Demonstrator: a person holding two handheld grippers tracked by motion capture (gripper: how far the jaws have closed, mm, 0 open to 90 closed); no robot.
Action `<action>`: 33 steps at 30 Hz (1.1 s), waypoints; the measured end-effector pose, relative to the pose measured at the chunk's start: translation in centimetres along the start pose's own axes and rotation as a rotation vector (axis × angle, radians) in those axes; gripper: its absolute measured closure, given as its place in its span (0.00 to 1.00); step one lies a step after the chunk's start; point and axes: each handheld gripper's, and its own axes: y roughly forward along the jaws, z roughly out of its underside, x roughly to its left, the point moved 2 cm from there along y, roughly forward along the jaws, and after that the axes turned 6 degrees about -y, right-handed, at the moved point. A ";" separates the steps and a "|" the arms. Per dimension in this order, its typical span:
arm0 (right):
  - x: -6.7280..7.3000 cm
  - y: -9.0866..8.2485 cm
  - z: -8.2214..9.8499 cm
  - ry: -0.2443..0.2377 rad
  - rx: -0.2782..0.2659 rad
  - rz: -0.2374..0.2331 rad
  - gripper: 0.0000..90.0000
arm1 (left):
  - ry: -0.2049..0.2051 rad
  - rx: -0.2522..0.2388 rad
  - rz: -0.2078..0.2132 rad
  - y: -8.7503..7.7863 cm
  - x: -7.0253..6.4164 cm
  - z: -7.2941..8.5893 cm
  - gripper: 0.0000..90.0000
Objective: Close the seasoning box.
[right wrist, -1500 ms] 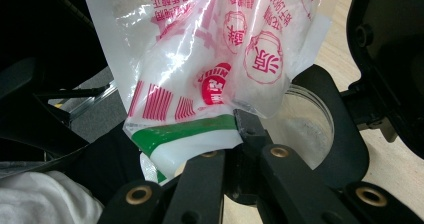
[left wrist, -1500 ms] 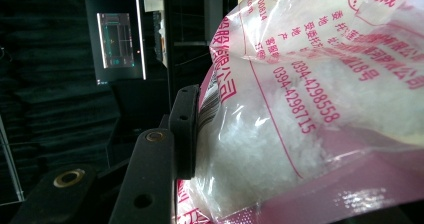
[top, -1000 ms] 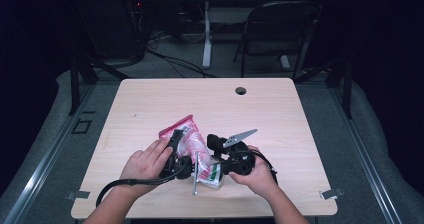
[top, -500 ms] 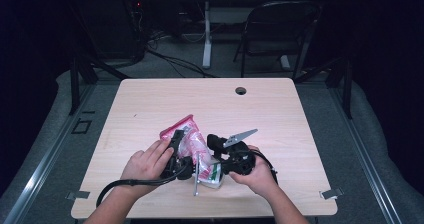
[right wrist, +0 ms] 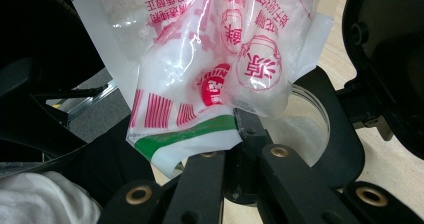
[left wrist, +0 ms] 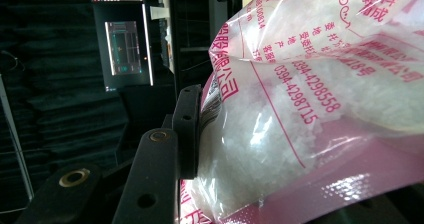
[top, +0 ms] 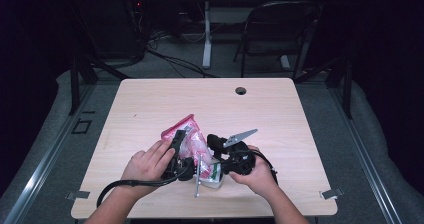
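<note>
Counter [top: 150, 104] unchanged since before: left gripper [top: 176, 151] still clamps the pink bag [top: 192, 141]; right gripper [top: 220, 156] at three o'clock pinches its corner over a jar [right wrist: 305, 129].

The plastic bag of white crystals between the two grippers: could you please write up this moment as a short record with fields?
Bag: clear plastic bag with pink print and a green stripe, holding white crystals, lifted above the table
Left gripper: a pad presses the bag's side
Right gripper: jaws shut on the bag's lower edge
Container: clear round jar under the bag, with white grains inside
Other item: metal rod near the front edge
Hands: one on each gripper
</note>
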 end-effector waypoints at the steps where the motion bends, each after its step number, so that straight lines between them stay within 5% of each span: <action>1: 0.0 0.0 0.0 -0.001 0.001 0.001 1.00 | -0.001 0.000 0.001 0.0 0.0 0.0 0.74; 33: -0.1 0.1 0.0 0.003 -0.005 0.001 1.00 | 0.017 -0.002 0.014 -0.1 0.0 0.2 0.75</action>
